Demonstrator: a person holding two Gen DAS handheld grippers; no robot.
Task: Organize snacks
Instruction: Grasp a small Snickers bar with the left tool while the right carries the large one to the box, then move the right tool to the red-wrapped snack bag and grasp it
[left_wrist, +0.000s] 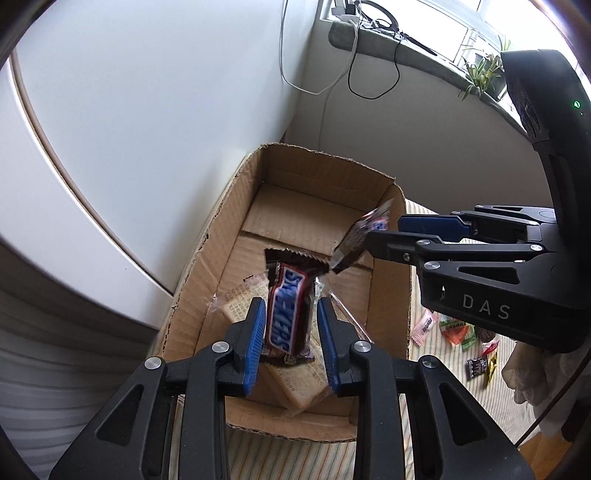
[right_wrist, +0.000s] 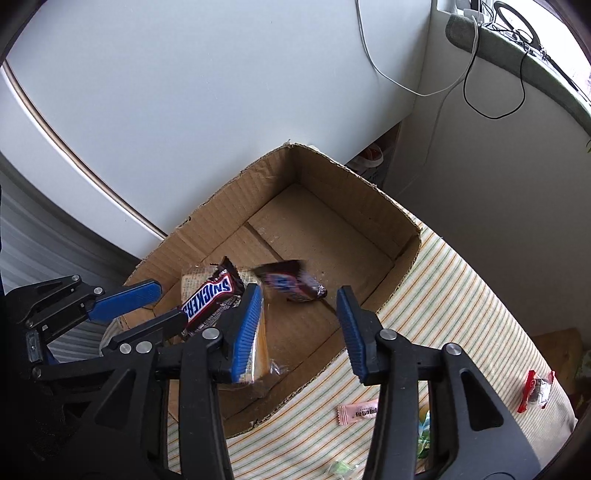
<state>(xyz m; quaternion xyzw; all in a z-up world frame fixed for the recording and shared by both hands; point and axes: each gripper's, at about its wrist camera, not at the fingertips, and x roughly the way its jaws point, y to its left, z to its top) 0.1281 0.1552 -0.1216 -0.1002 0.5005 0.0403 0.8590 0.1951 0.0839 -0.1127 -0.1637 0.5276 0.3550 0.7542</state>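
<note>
An open cardboard box stands on a striped cloth. My left gripper hangs over the box's near end, shut on a Snickers bar held upright between its blue pads. Clear-wrapped cracker packs lie on the box floor beneath it. My right gripper is over the box with its jaws wide apart. A second Snickers bar appears blurred just beyond its fingertips, touching neither pad.
Loose wrapped candies lie on the striped cloth right of the box: a pink one, a red one, green and dark ones. A white wall is close behind the box. Cables hang from a windowsill.
</note>
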